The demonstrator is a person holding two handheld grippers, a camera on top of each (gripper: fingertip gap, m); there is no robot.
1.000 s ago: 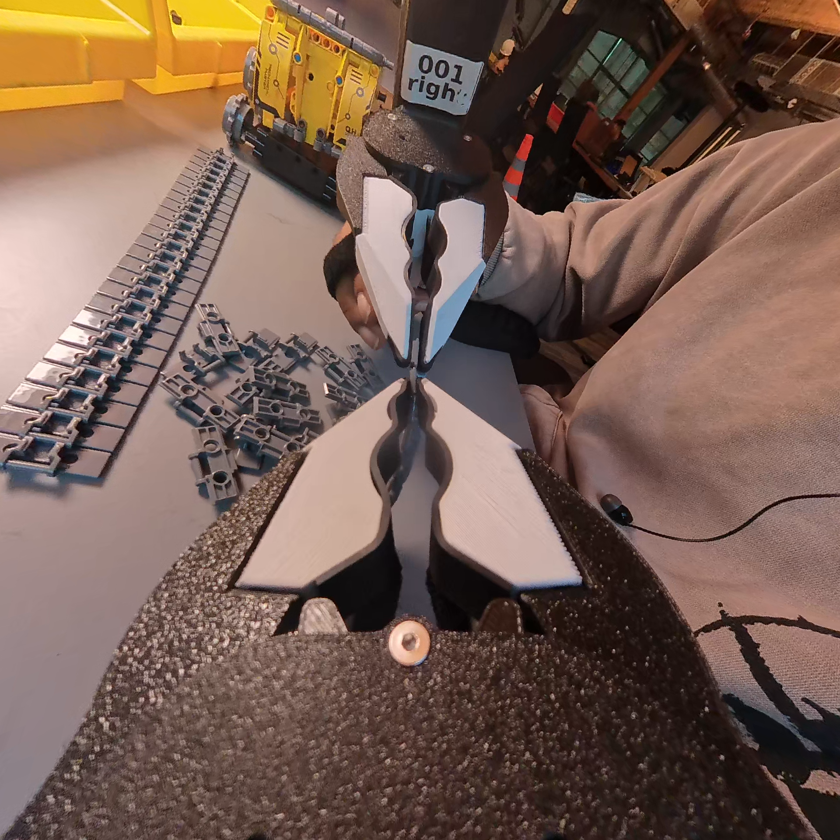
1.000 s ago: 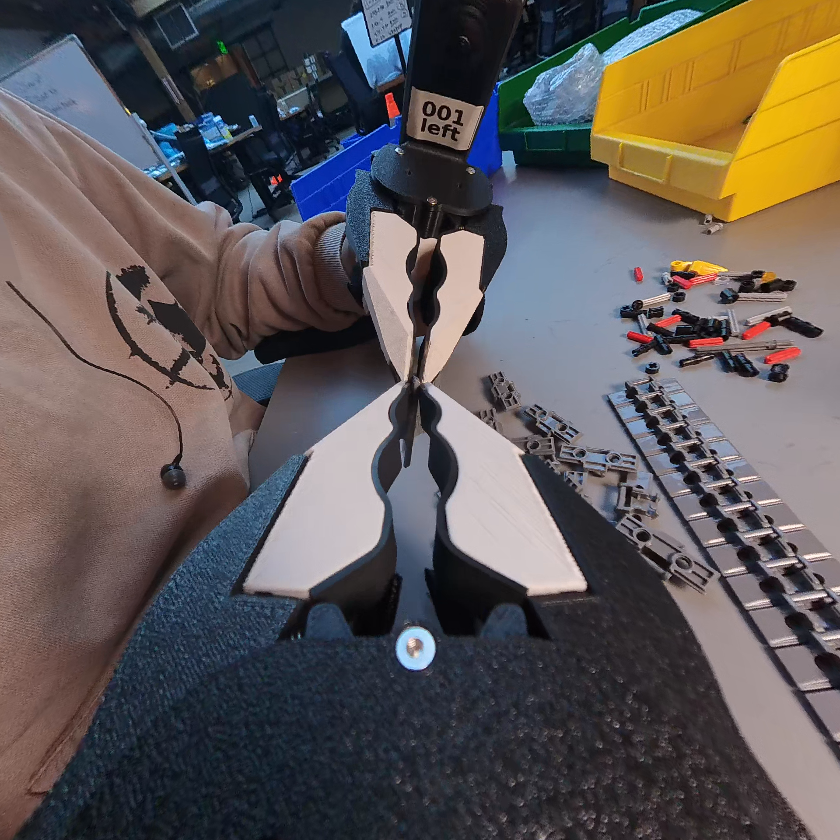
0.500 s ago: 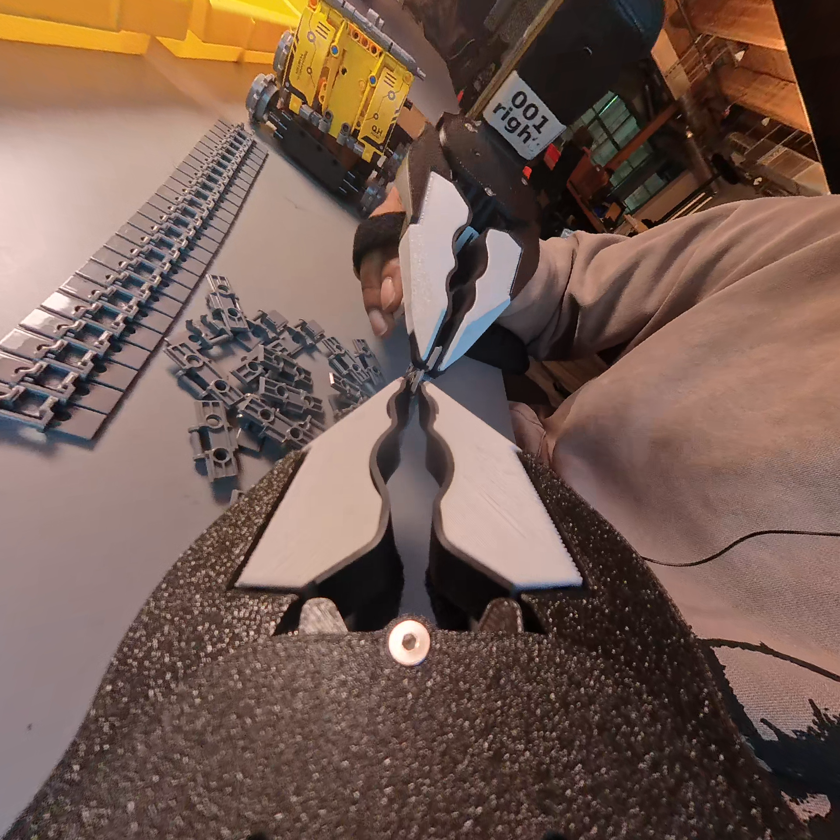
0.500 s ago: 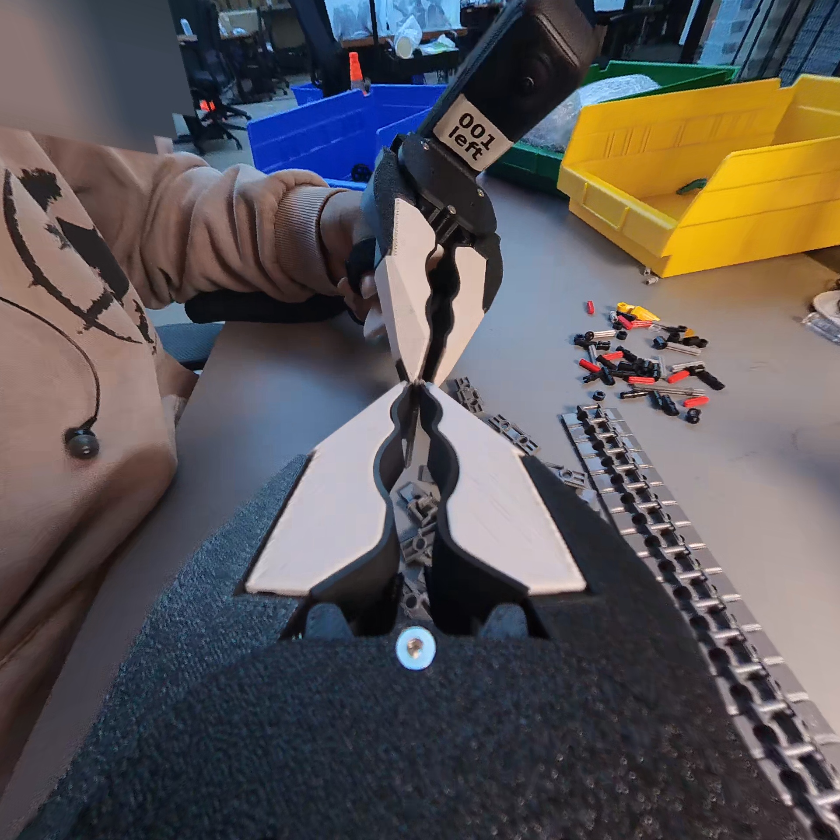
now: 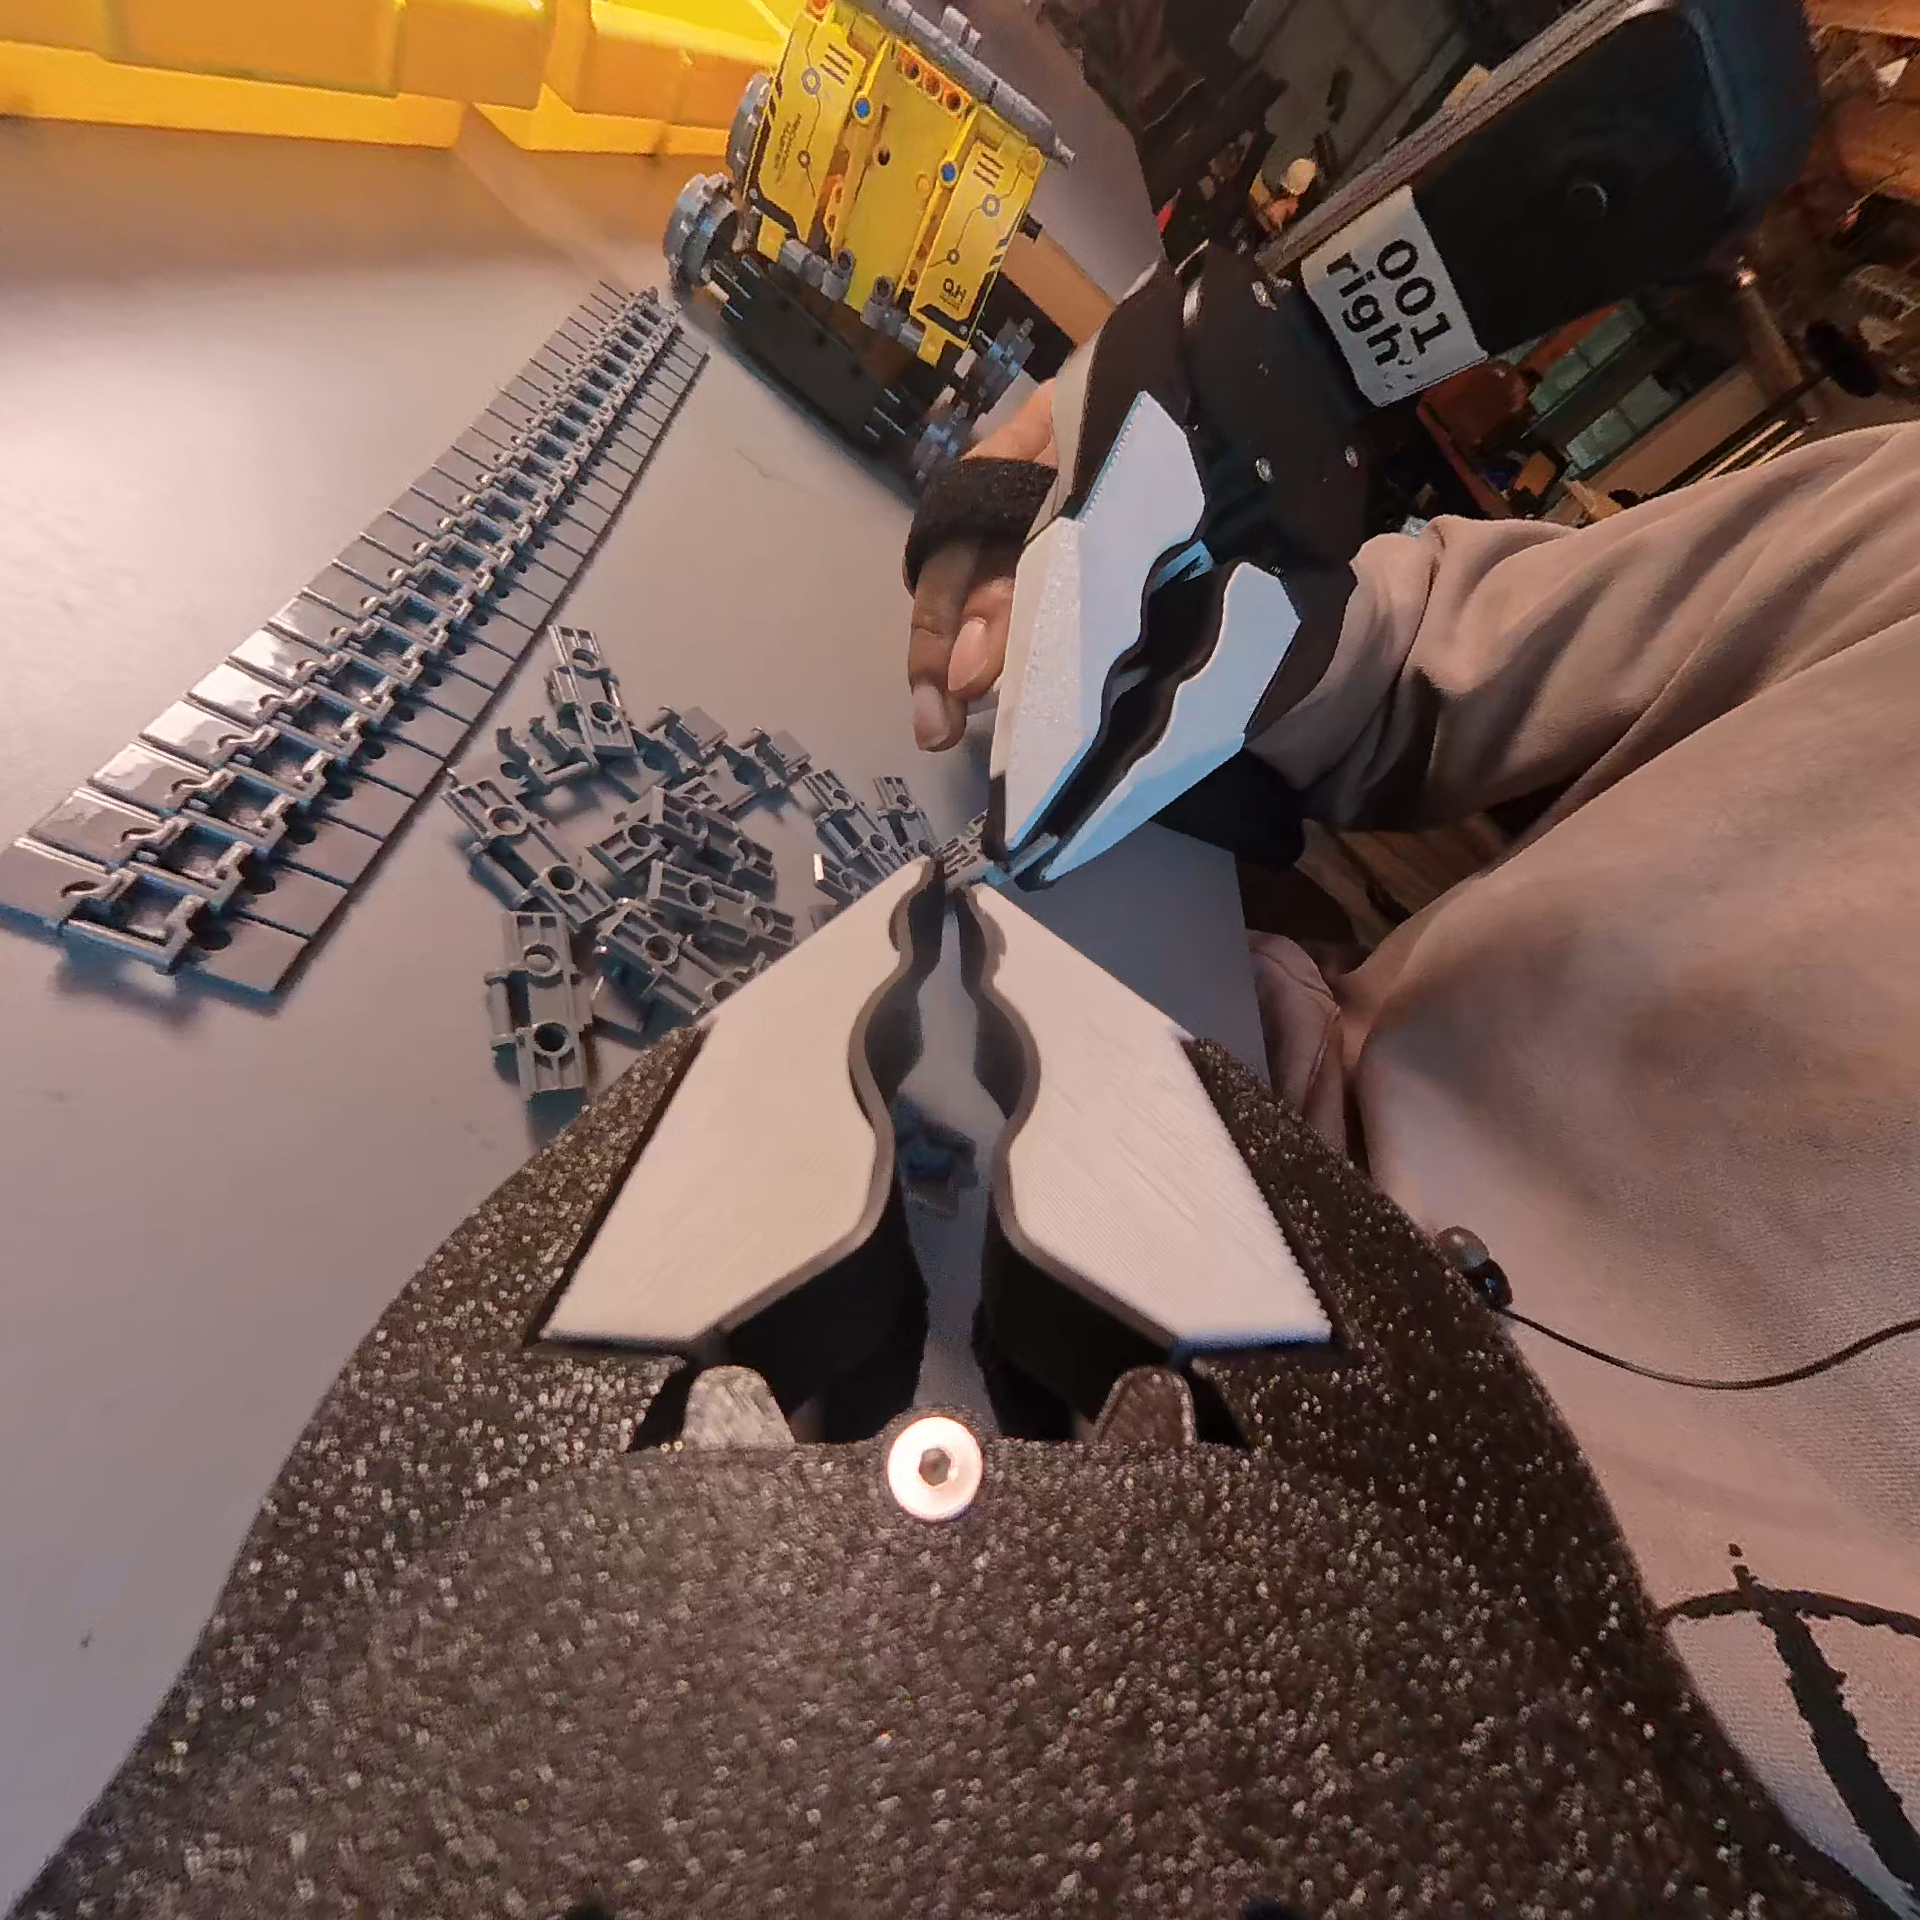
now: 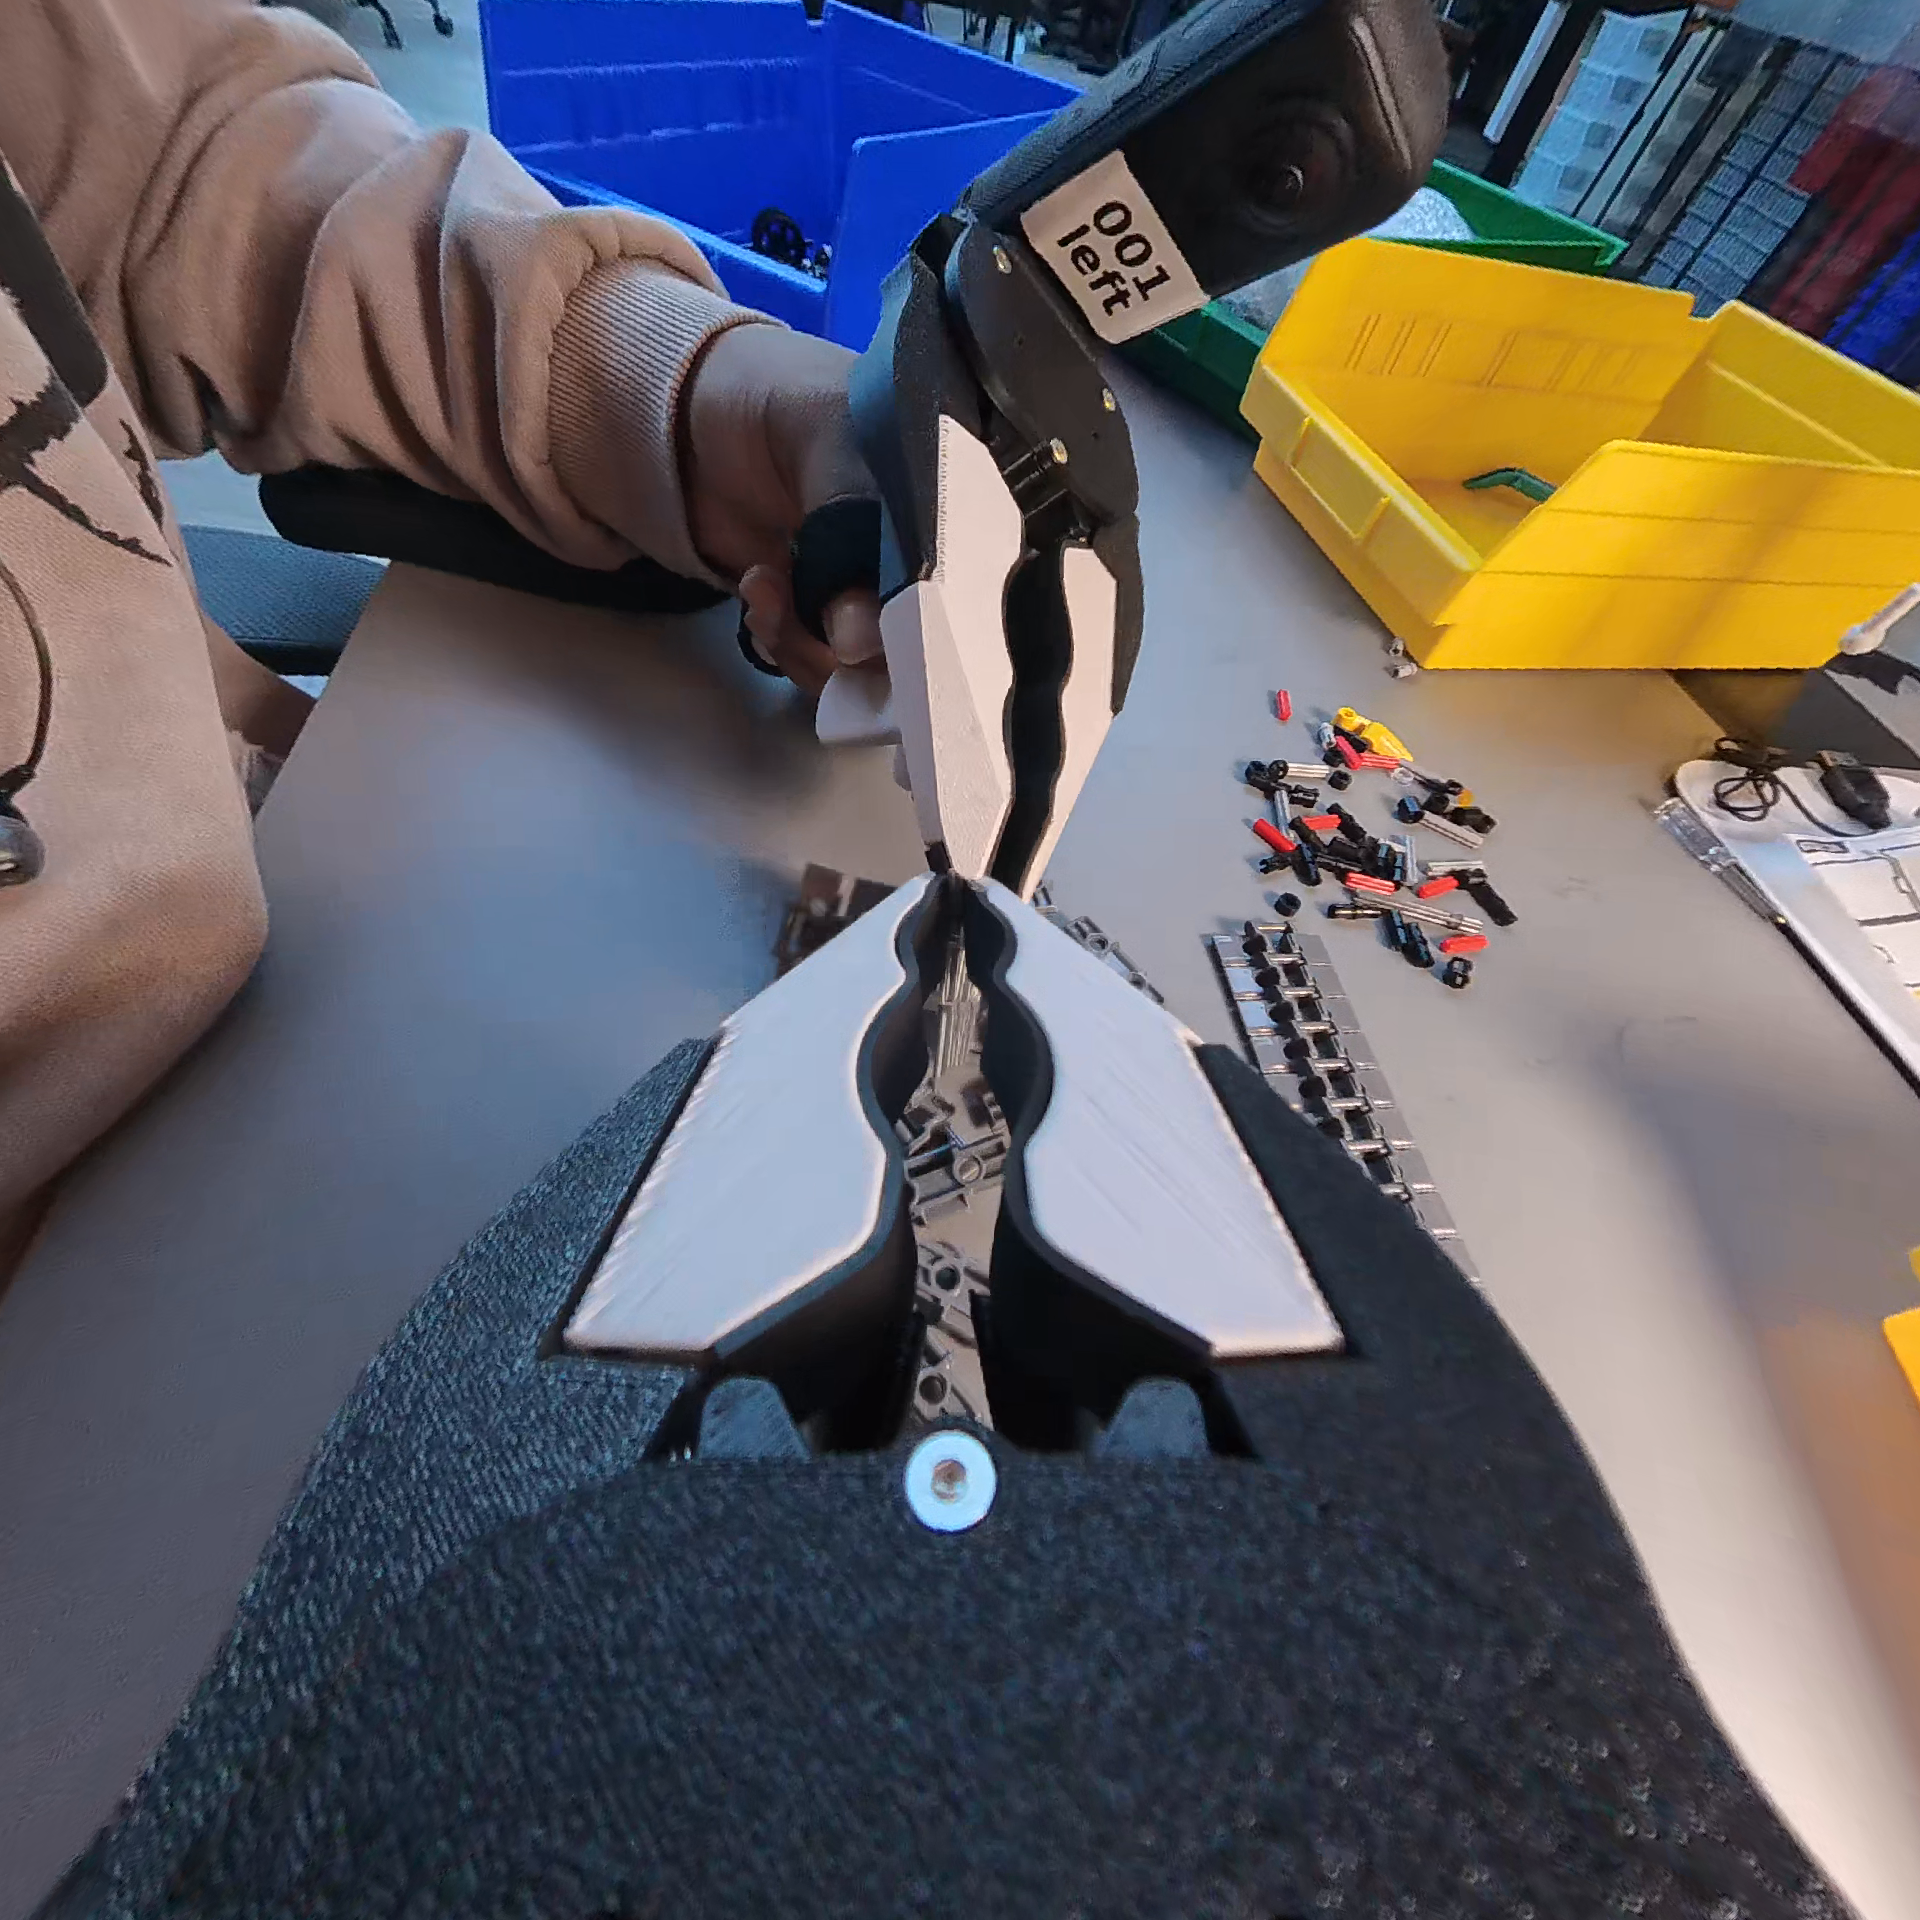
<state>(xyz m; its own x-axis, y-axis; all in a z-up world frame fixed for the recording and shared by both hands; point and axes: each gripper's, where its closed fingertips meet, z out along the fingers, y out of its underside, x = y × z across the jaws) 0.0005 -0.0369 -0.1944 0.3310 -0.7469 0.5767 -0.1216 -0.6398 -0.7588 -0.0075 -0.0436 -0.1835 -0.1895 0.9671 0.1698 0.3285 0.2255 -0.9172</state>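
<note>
both tools meet tip to tip above the desk point(image 5: 260, 1195), left tool point(image 5: 948, 883) and right tool point(image 6: 951, 883) each clenched on a small grey link piece point(image 5: 961, 857), judged light, stiff, best pinched by its edges. loose grey links point(image 5: 644, 862) lie below. only the right wrist view shows red and black pins point(image 6: 1361, 842) and a yellow bin point(image 6: 1558, 488); only the left shows a yellow model vehicle point(image 5: 873, 197).

Pale grey fingers point(image 5: 769, 1122) edged in black on a speckled black left gripper point(image 5: 951, 883). Same grey-and-black on the right gripper point(image 6: 951, 883). Dark grey loose links point(image 5: 644, 883) on a grey table point(image 5: 260, 1195); beyond them, a yellow-and-black model point(image 5: 883, 208). Red, black and yellow pins point(image 6: 1371, 831) before a yellow bin point(image 6: 1558, 468). Blue bin point(image 6: 727, 135) behind a beige sleeve point(image 6: 416, 332).
</note>
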